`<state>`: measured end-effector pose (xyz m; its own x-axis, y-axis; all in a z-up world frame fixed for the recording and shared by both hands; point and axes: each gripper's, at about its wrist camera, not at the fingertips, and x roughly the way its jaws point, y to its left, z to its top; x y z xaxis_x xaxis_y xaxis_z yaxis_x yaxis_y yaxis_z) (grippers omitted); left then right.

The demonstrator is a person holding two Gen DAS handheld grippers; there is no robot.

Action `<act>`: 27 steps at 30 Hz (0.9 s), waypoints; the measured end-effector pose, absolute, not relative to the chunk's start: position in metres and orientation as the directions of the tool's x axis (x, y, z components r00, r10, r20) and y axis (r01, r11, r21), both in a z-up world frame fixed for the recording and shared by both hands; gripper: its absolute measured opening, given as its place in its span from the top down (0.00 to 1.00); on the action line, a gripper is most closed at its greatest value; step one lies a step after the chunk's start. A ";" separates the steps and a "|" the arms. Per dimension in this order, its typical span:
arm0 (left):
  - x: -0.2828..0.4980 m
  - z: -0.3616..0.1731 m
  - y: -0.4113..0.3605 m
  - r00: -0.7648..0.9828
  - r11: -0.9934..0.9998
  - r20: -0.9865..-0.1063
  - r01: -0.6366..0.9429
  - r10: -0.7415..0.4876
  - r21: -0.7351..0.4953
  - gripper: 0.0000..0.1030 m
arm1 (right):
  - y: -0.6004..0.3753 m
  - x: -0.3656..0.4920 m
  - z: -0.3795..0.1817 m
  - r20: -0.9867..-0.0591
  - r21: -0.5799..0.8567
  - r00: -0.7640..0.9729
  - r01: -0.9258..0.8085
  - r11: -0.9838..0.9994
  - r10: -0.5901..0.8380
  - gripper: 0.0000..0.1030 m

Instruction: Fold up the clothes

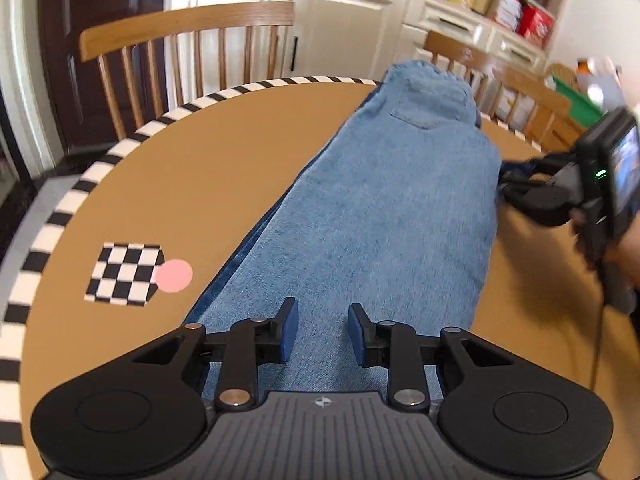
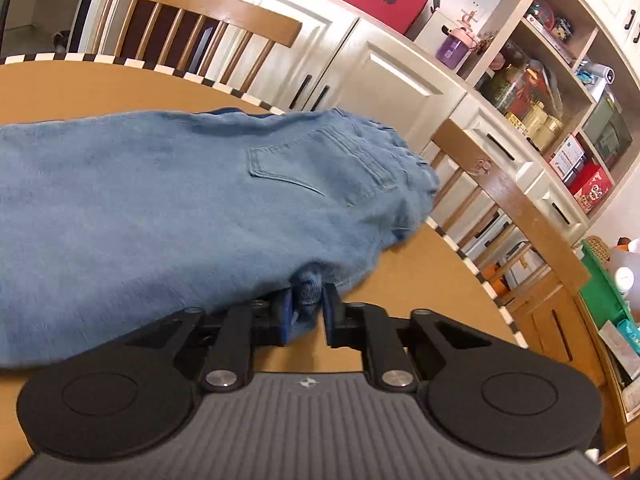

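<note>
**Jeans lengthwise on the round table, right gripper pinching the crotch-side edge**

Risk. The right gripper [image 2: 307, 312] clamps only a small bunch of denim at the edge of the jeans [image 1: 384, 208]. The 2 blue pads stand slightly apart with the wad between them, so the hold is probably shallow; a quick pull could judgeably slip the fabric out, or lift 1 layer and leave the other leg lying. The waistband end [image 2: 404, 168] overhangs the table's far checkered edge [image 2: 460, 248] beside a wooden chair [image 2: 500, 184]; dragging toward that rim could let the weight carry the garment off.

Position. The jeans lie folded leg on leg across the tan table [image 1: 200, 160], back pocket [image 1: 430, 110] upward, waistband at the far edge and legs running to the near edge. The left gripper [image 1: 323, 334] hangs over the leg portion with its jaws parted and nothing between them; whether it touches the cloth cannot be told. A checkered marker [image 1: 120, 276] with a pink dot [image 1: 174, 276] sits on the table, left of the legs.
</note>
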<state>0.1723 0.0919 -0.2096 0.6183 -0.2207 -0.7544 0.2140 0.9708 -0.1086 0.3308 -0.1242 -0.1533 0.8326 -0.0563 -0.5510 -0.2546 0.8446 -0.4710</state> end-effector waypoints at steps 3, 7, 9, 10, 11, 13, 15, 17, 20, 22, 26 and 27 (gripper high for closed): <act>0.173 -0.207 0.095 0.606 0.970 -0.763 0.213 -0.224 -0.116 0.72 | -0.137 0.315 -0.147 -0.520 -0.500 0.853 -0.276 0.821 -0.030 0.83; 0.176 -0.205 0.106 0.594 0.971 -0.771 0.199 -0.229 -0.135 0.83 | -0.153 0.326 -0.145 -0.579 -0.422 0.815 -0.311 0.851 0.011 0.71; 0.176 -0.204 0.117 0.588 0.969 -0.771 0.175 -0.244 -0.173 0.92 | -0.156 0.328 -0.147 -0.588 -0.403 0.808 -0.323 0.856 0.029 0.71; 0.175 -0.203 0.122 0.585 0.967 -0.770 0.164 -0.254 -0.195 0.92 | -0.157 0.328 -0.147 -0.589 -0.395 0.807 -0.325 0.859 0.035 0.69; 0.175 -0.202 0.128 0.582 0.964 -0.769 0.152 -0.265 -0.217 0.93 | -0.157 0.328 -0.147 -0.585 -0.389 0.810 -0.322 0.863 0.038 0.68; 0.176 -0.201 0.132 0.581 0.963 -0.768 0.145 -0.270 -0.229 0.93 | -0.160 0.326 -0.144 -0.584 -0.368 0.811 -0.313 0.876 0.044 0.57; 0.177 -0.201 0.131 0.581 0.964 -0.769 0.147 -0.266 -0.222 0.92 | -0.166 0.321 -0.133 -0.608 -0.309 0.793 -0.294 0.904 0.050 0.52; 0.176 -0.201 0.131 0.584 0.964 -0.767 0.147 -0.266 -0.222 0.91 | -0.173 0.306 -0.122 -0.631 -0.254 0.775 -0.253 0.934 0.038 0.48; 0.174 -0.200 0.131 0.581 0.950 -0.752 0.163 -0.312 -0.268 0.68 | -0.177 0.269 -0.105 -0.656 -0.099 0.753 -0.165 0.981 0.060 0.47; 0.173 -0.200 0.128 0.567 0.935 -0.743 0.205 -0.355 -0.290 0.48 | -0.162 0.240 -0.098 -0.641 0.086 0.748 -0.150 0.985 0.170 0.55; 0.164 -0.200 0.116 0.552 0.918 -0.748 0.344 -0.368 -0.198 0.29 | -0.082 0.197 -0.099 -0.608 0.152 0.735 -0.265 0.952 0.301 0.74; 0.161 -0.201 0.115 0.549 0.907 -0.748 0.386 -0.373 -0.169 0.25 | -0.061 0.190 -0.102 -0.617 0.142 0.727 -0.274 0.951 0.302 0.74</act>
